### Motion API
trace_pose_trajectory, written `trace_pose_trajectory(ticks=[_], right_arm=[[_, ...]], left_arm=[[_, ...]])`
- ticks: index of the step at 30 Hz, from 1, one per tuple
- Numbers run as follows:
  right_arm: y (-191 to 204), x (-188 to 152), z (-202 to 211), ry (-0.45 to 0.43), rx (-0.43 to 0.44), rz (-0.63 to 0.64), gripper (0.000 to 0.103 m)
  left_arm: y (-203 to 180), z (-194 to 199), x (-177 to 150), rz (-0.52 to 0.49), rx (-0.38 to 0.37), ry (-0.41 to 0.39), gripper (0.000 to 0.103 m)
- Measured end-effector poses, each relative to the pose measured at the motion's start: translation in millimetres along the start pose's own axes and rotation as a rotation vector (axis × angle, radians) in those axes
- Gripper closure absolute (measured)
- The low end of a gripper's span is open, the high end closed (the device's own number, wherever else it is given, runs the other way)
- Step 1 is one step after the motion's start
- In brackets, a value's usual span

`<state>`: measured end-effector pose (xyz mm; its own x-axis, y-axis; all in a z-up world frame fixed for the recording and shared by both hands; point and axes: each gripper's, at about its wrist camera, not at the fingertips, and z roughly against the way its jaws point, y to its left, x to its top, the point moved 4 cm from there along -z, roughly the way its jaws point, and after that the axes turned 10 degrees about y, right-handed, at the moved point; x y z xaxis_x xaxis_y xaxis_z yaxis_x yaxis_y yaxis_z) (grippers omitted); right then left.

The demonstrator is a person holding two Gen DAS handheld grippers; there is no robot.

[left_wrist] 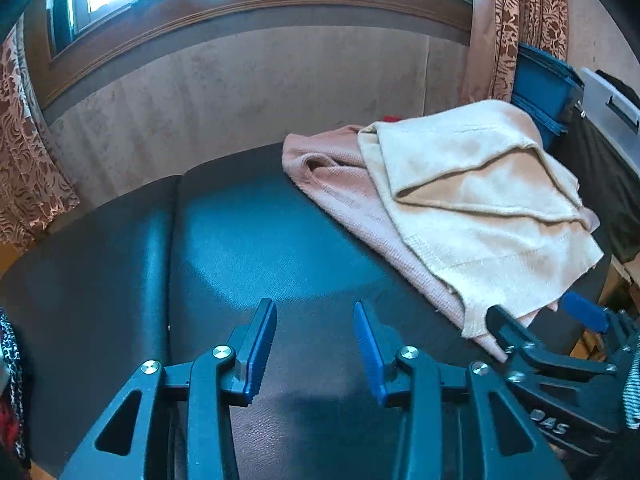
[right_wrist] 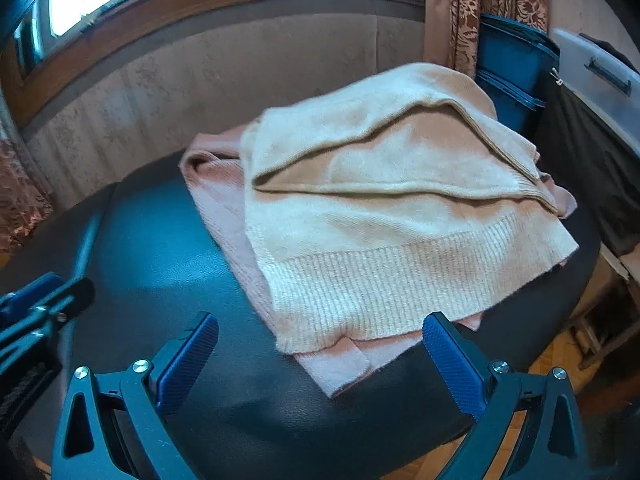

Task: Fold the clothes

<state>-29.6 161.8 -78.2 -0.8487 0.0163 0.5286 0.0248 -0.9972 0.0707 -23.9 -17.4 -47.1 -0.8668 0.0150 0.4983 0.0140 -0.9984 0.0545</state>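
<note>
A folded cream knit sweater [right_wrist: 372, 240] lies on top of a folded pink knit garment [right_wrist: 224, 216] on the black padded table [right_wrist: 160, 240]. In the left wrist view the cream sweater [left_wrist: 472, 208] and pink garment [left_wrist: 340, 188] sit at the right. My left gripper [left_wrist: 315, 320] is open and empty over bare table, left of the pile. My right gripper [right_wrist: 320, 332] is open wide and empty, its fingers just in front of the pile's near edge. The right gripper also shows in the left wrist view [left_wrist: 540, 316].
A wall with a window is behind the table. Patterned curtains [left_wrist: 528, 12] hang at the right. A blue bin [right_wrist: 512, 68] and a grey storage box [right_wrist: 600, 80] stand beyond the table's right edge. Patterned clothes [left_wrist: 10, 380] lie at the far left.
</note>
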Motion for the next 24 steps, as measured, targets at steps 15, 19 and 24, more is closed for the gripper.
trace_pose_trajectory(ticks=[15, 19, 24], right_arm=[[-20.4, -8.4, -34.1, 0.088, 0.345, -0.095, 0.031], [-49.2, 29.7, -37.4, 0.018, 0.384, -0.188, 0.031], [-100.8, 90.8, -42.1, -0.092, 0.521, -0.409, 0.02]], left_arm=[[33.6, -70.9, -57.3, 0.018, -0.087, 0.105, 0.051], [35.6, -69.8, -67.7, 0.01, -0.158, 0.044, 0.041], [32.1, -66.8, -71.7, -0.01, -0.173, -0.014, 0.029]])
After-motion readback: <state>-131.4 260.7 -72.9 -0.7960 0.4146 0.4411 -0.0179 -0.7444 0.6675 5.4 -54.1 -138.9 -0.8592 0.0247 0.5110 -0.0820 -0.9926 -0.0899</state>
